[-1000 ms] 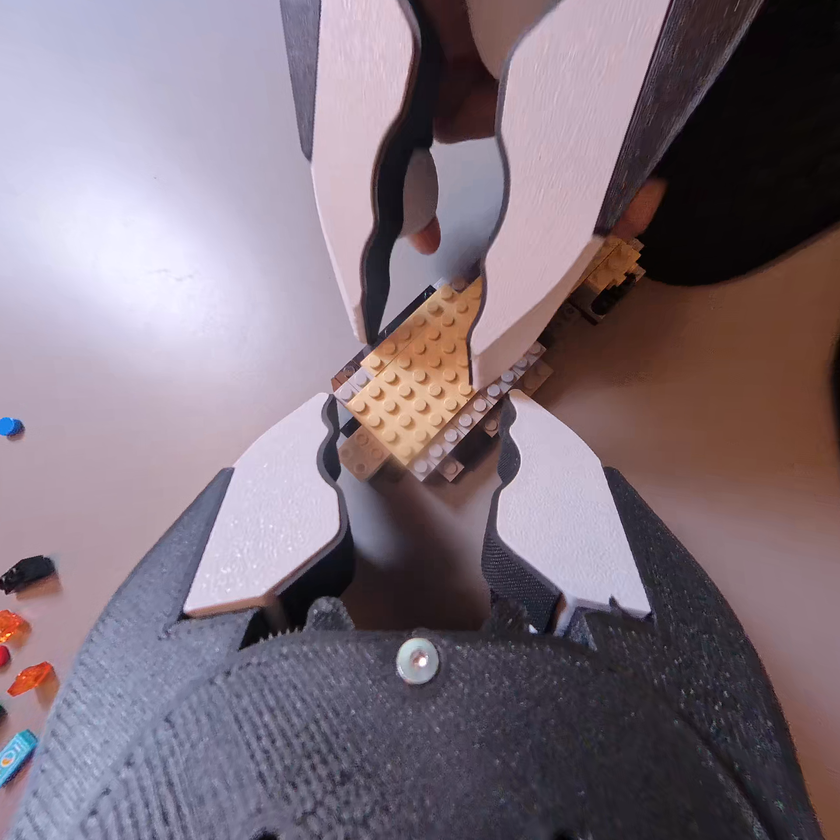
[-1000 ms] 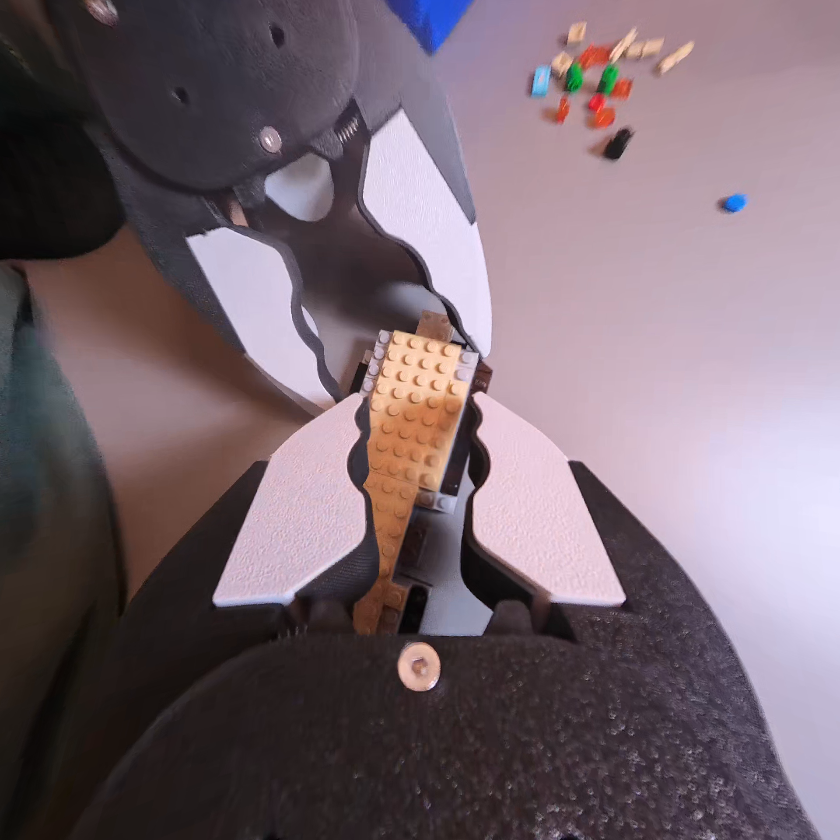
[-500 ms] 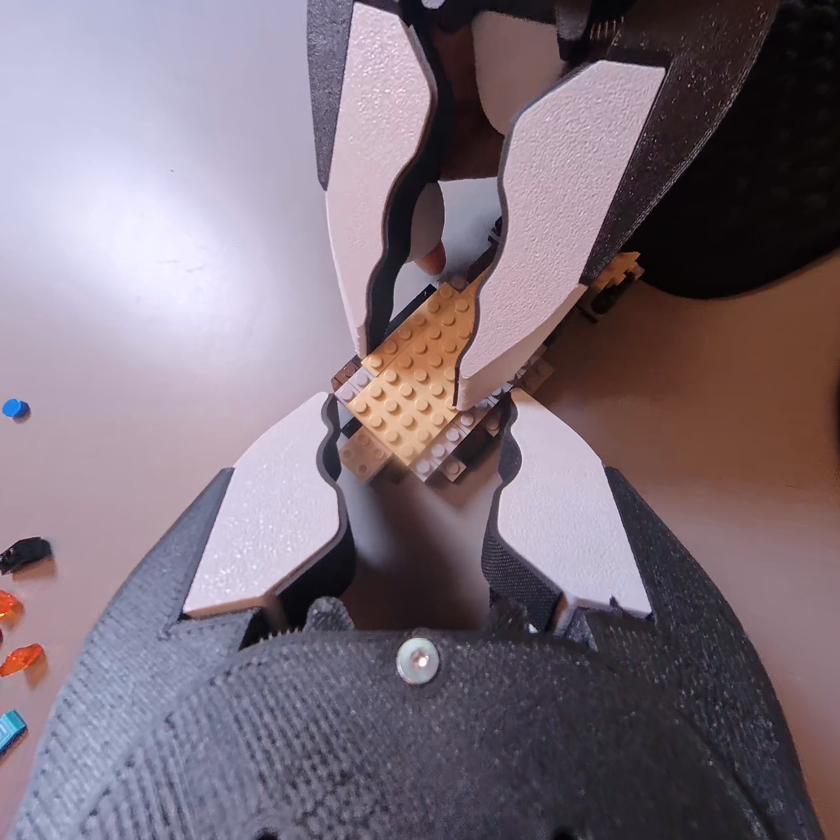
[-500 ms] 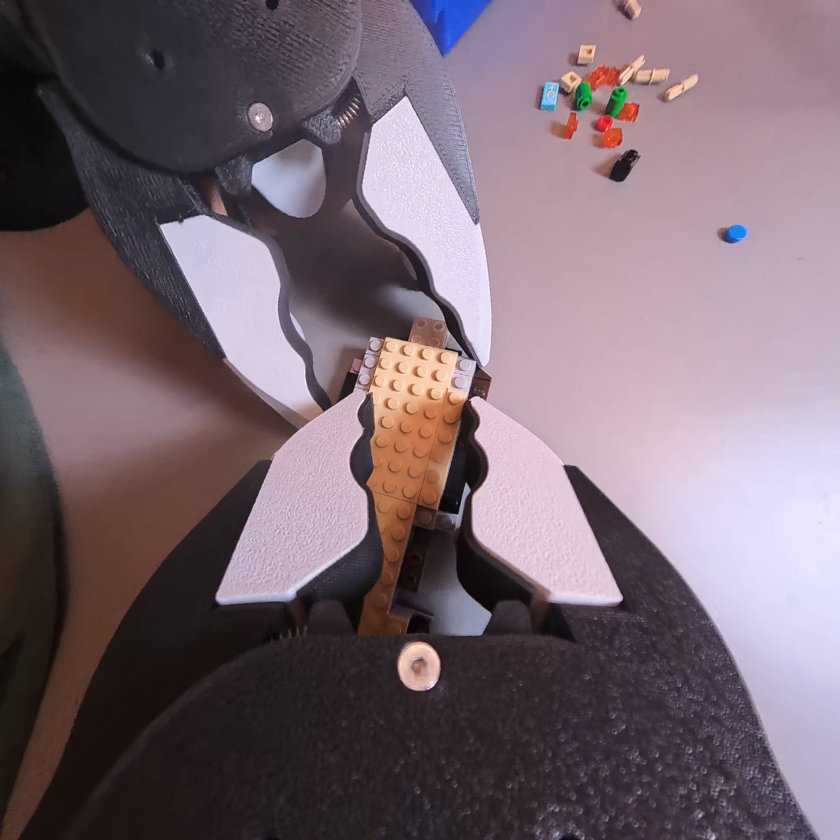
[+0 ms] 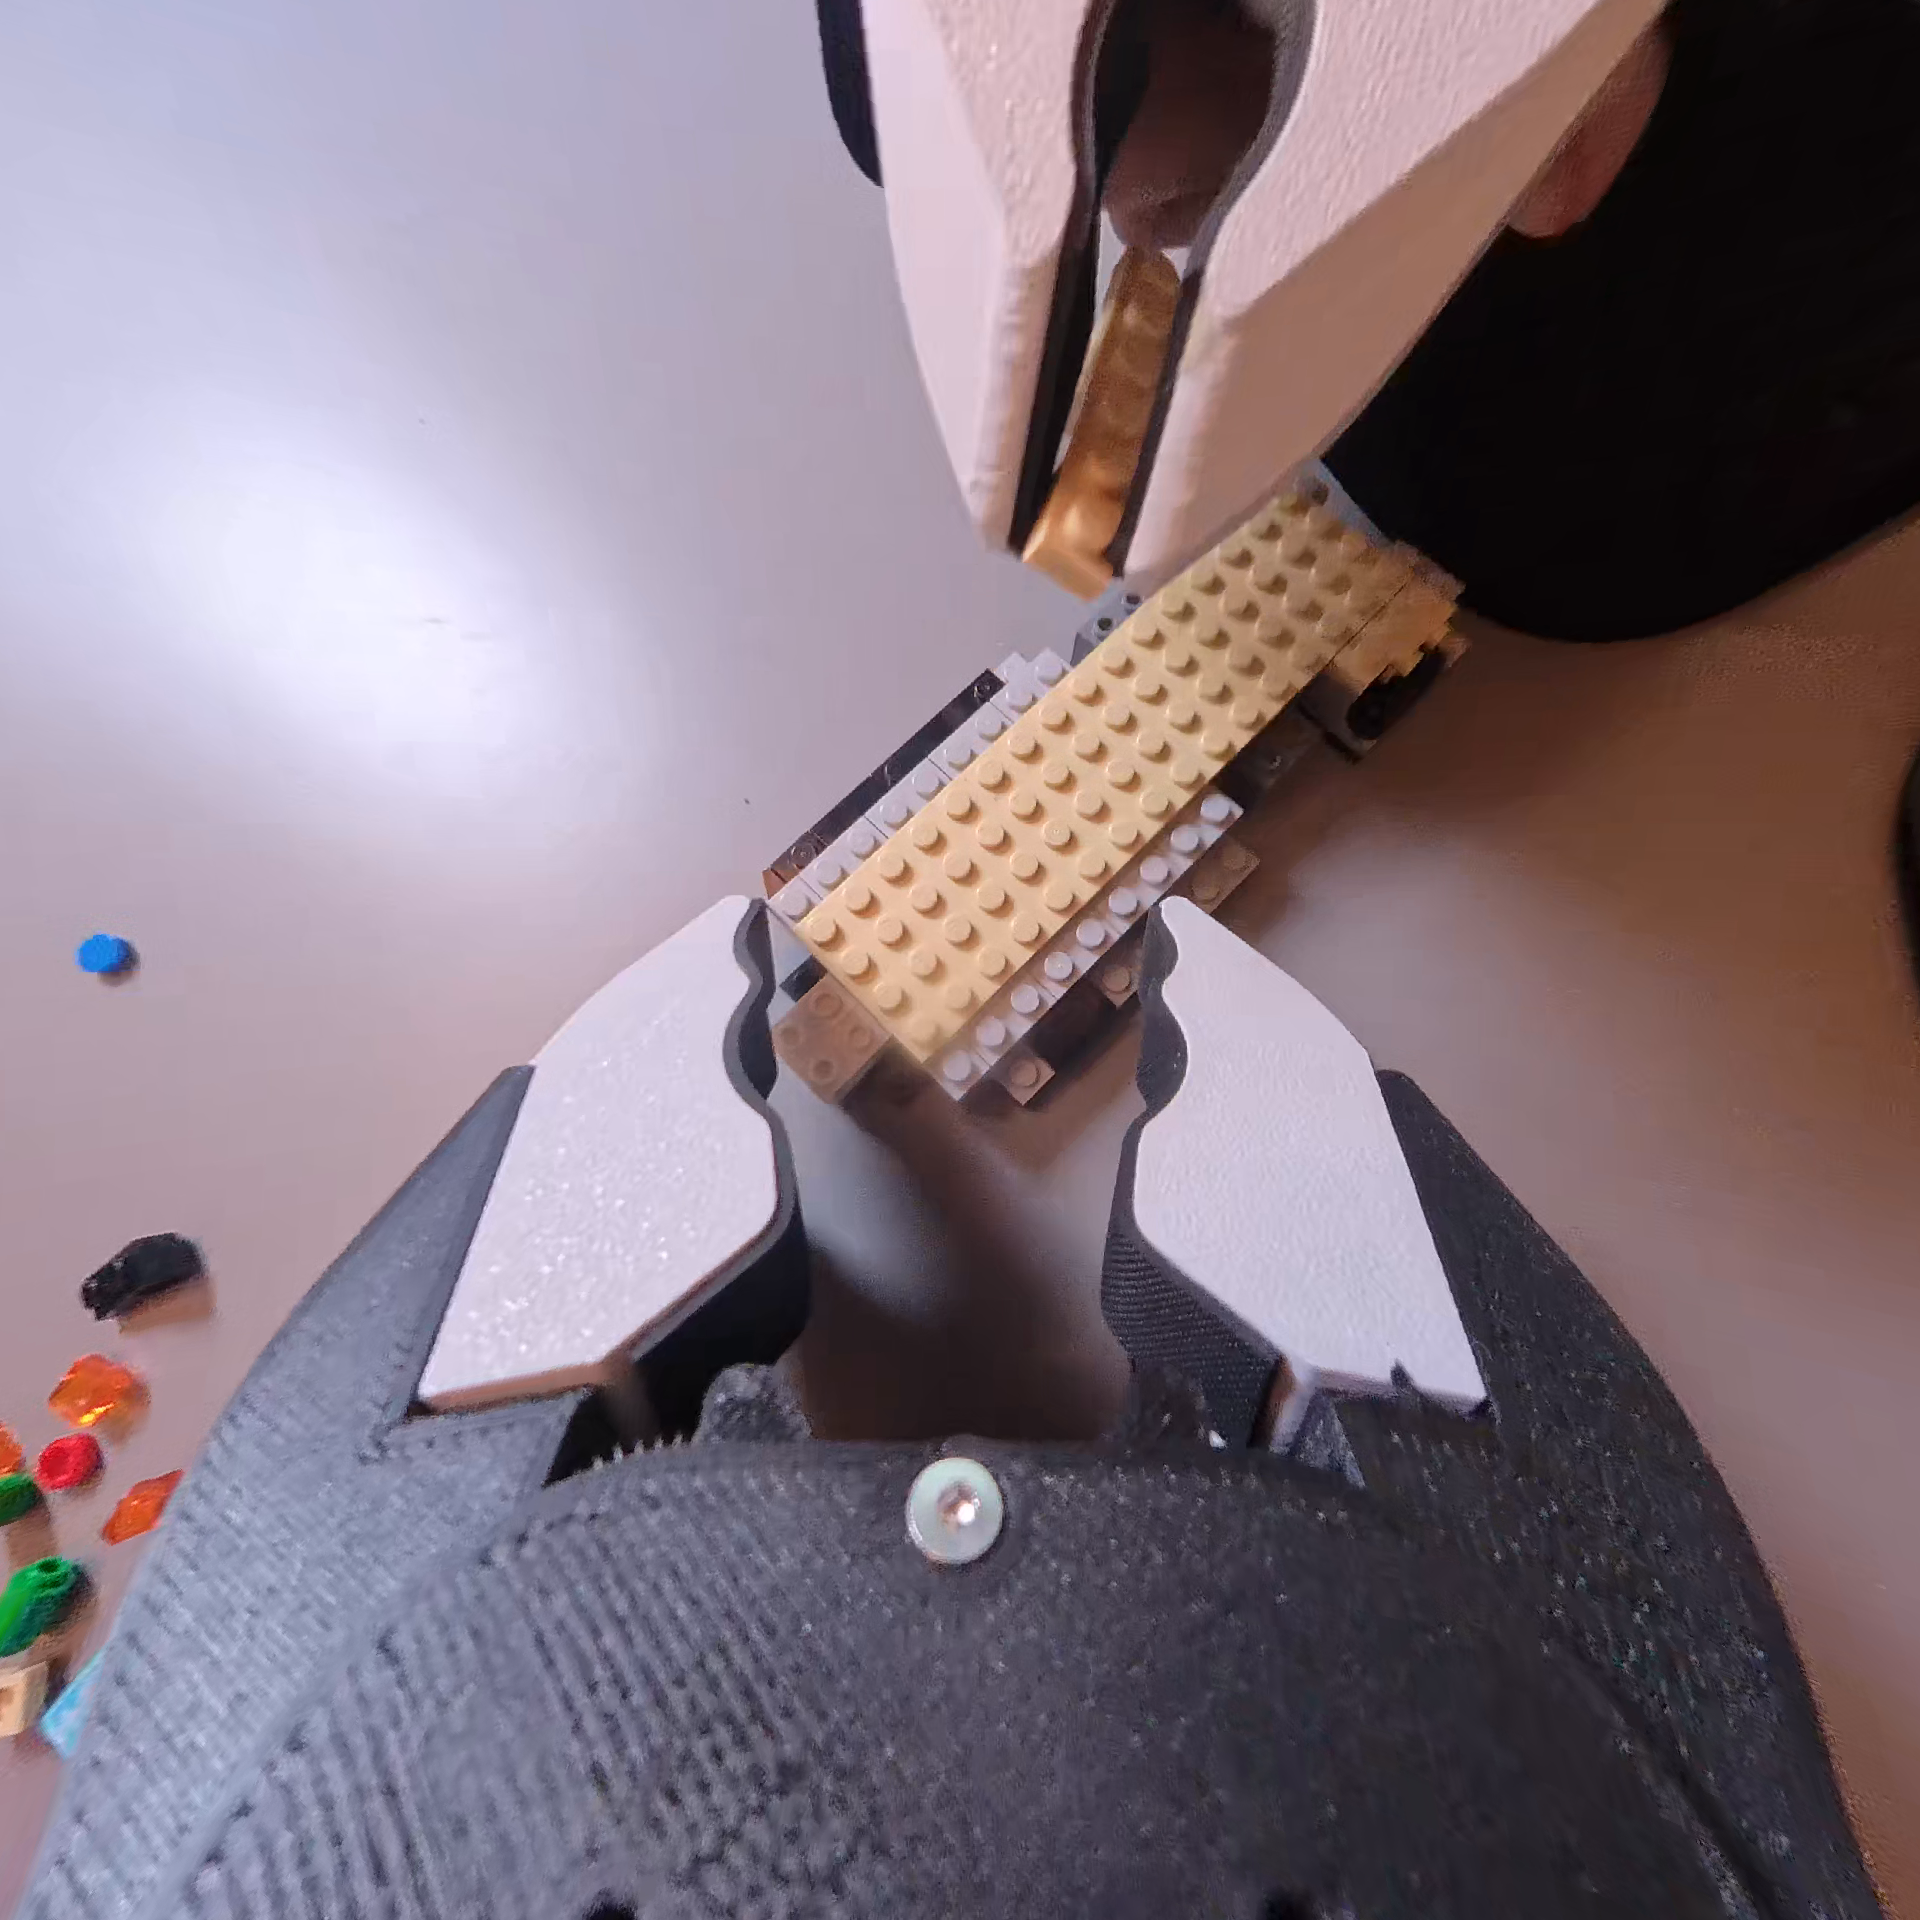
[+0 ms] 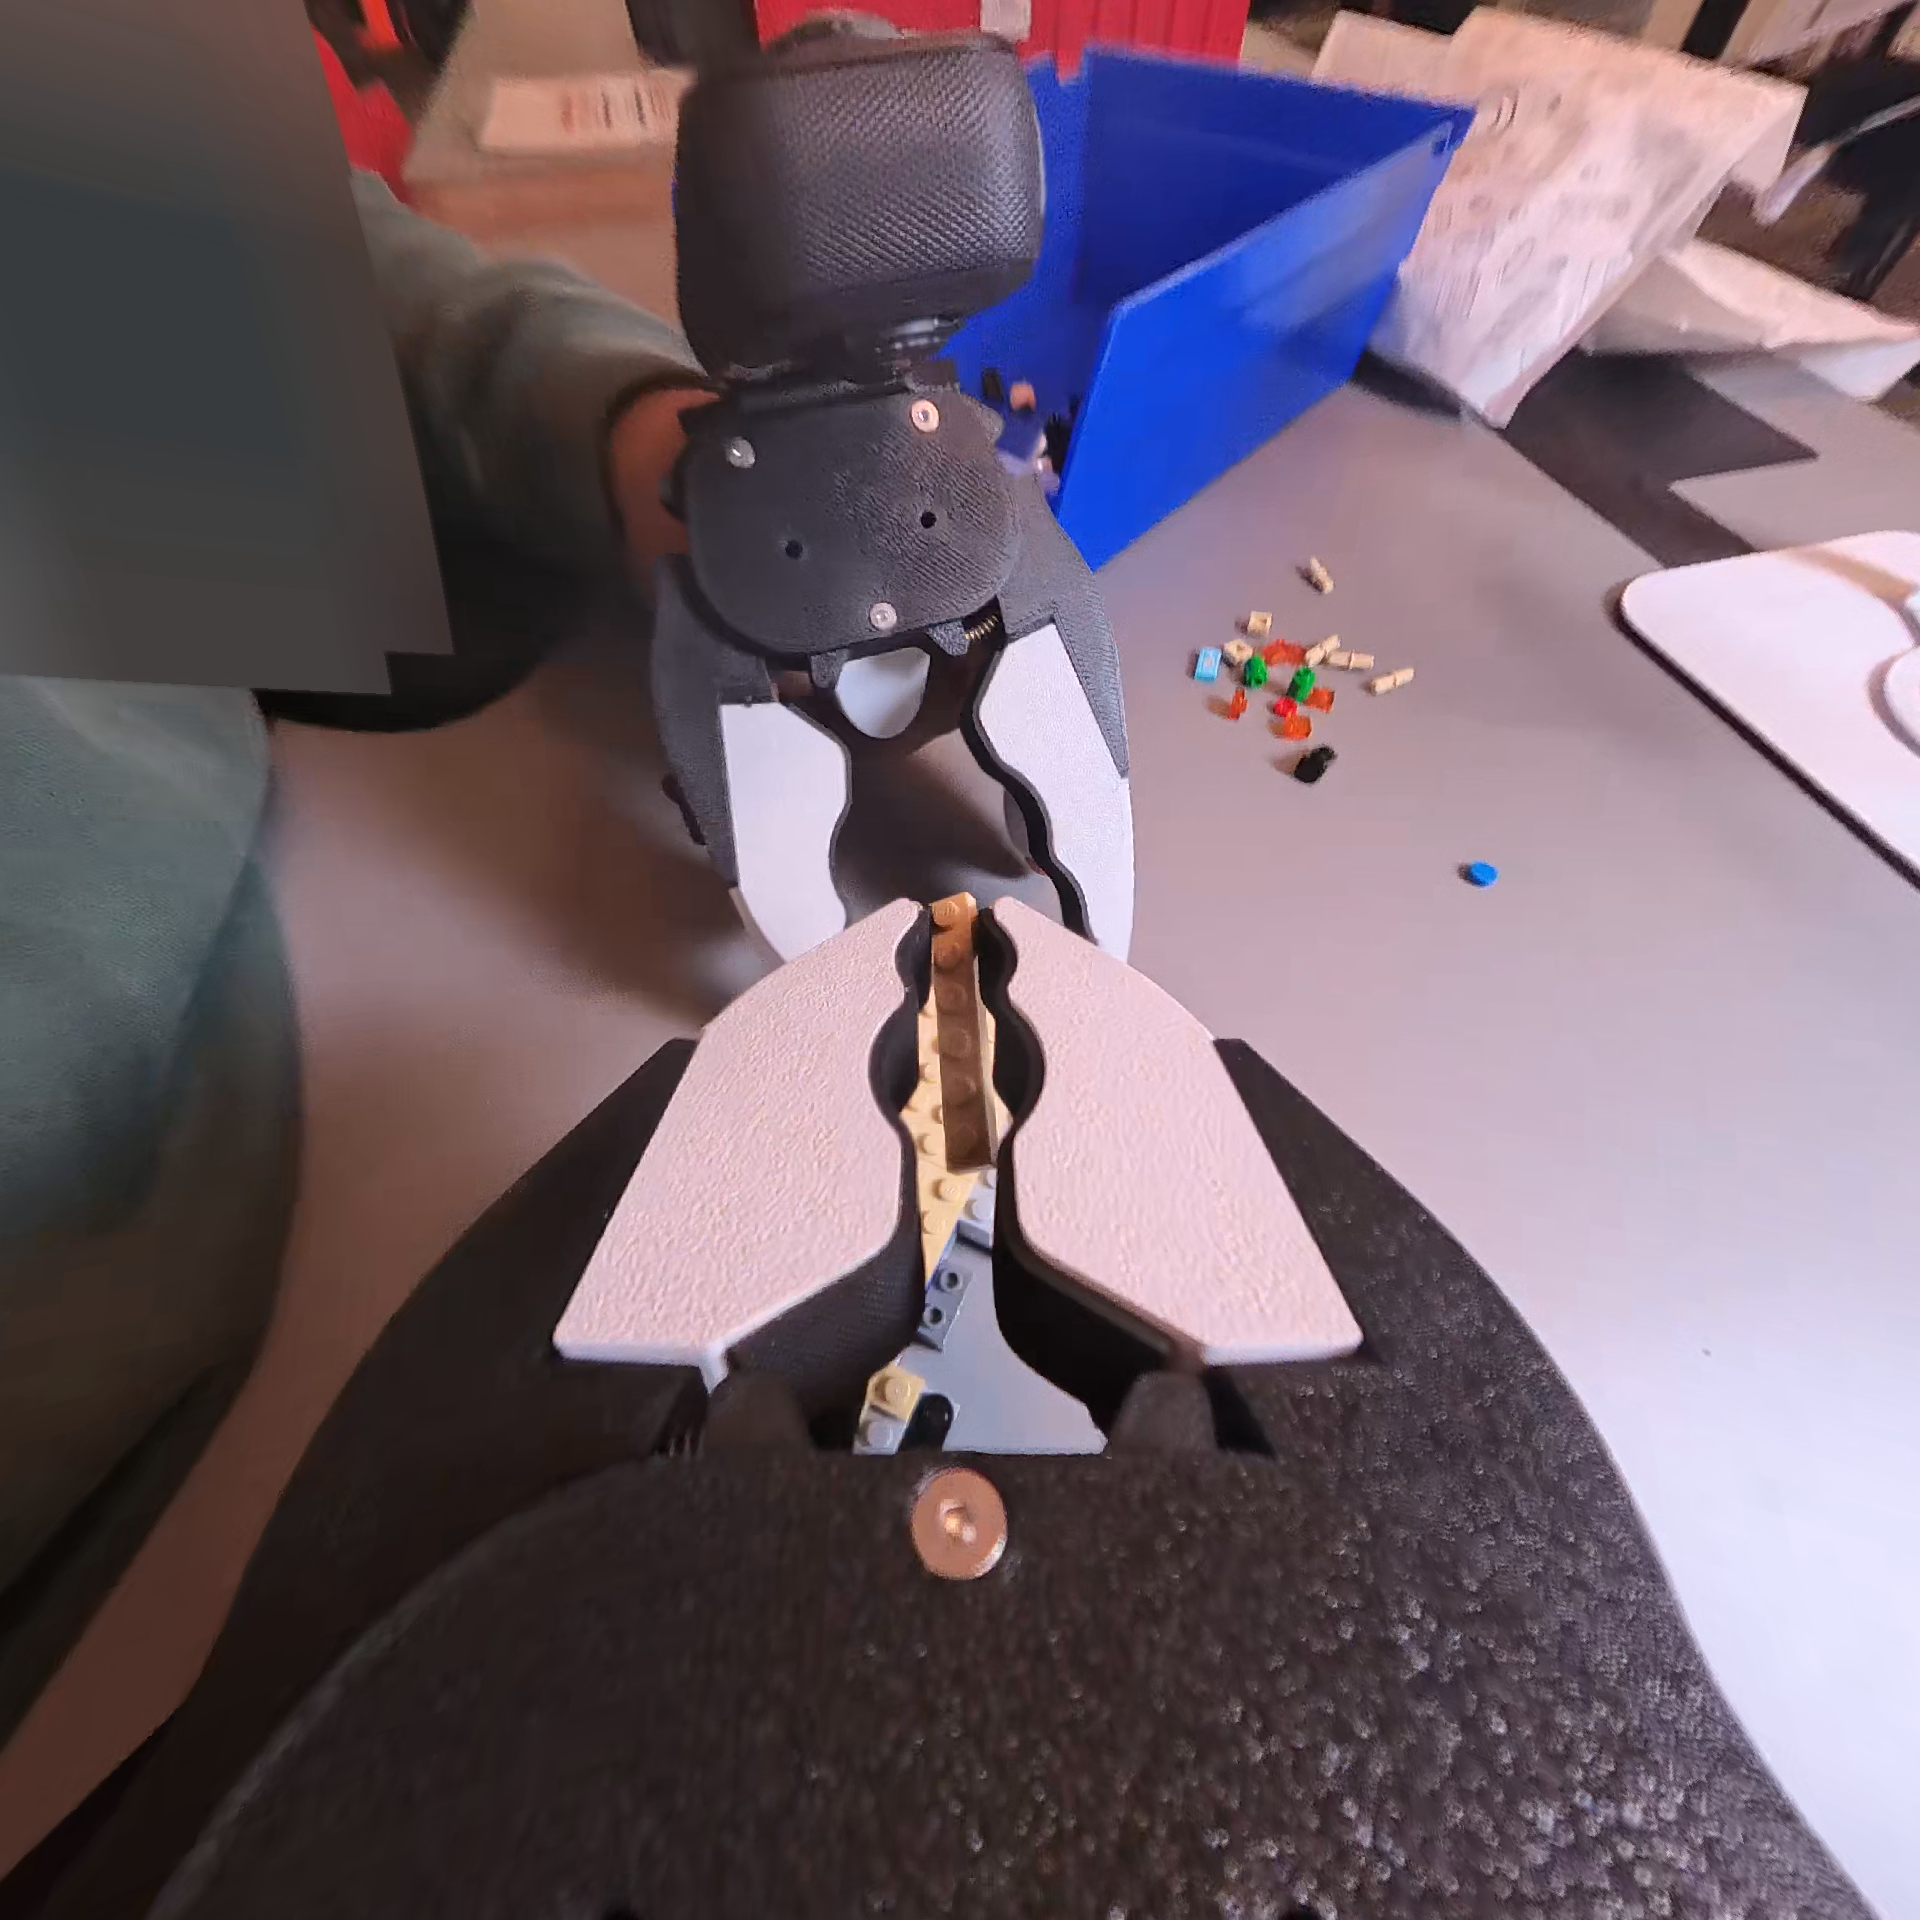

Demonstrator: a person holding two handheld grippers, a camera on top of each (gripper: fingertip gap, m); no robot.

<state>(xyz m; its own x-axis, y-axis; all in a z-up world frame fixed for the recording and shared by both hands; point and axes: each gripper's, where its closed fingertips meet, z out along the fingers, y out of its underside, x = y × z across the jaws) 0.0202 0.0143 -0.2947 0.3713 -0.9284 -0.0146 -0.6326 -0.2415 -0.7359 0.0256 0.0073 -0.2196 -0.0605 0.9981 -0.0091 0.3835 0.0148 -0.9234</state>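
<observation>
Pinching a thin tan studded plate point(image 6: 954, 1029) edge-on, your right gripper point(image 6: 958, 906) has both white fingers point(image 6: 790, 1143) nearly together and pressed against the plate's flat sides, with the plate's tip poking out just past the fingertips. In the left wrist view that same gripper comes in from the far right, the tan plate point(image 5: 1101, 416) showing as a narrow strip in the slit between its fingers, raised just above the far end of the brick assembly point(image 5: 1049, 831). Your left gripper point(image 5: 951, 914) is spread wide, its fingertips bracketing the near end of the assembly; the left fingertip point(image 5: 717, 935) sits right against the near-left corner, while the right fingertip point(image 5: 1195, 935) lies just beside the grey edge row, and you cannot tell whether it presses. The assembly lies flat on the grey table point(image 5: 416, 468), running from near left to far right, tan studded top with pale grey strips along both long sides and darker bricks beneath. Farther left on the table sit a small blue round piece point(image 5: 104, 954), a black piece point(image 5: 140, 1270) and a scatter of orange, red and green bits point(image 5: 73, 1455). Beyond, in the right wrist view, a blue bin point(image 6: 1247, 343) stands at the far side, with a white board point(image 6: 1787, 665) at the right edge.
</observation>
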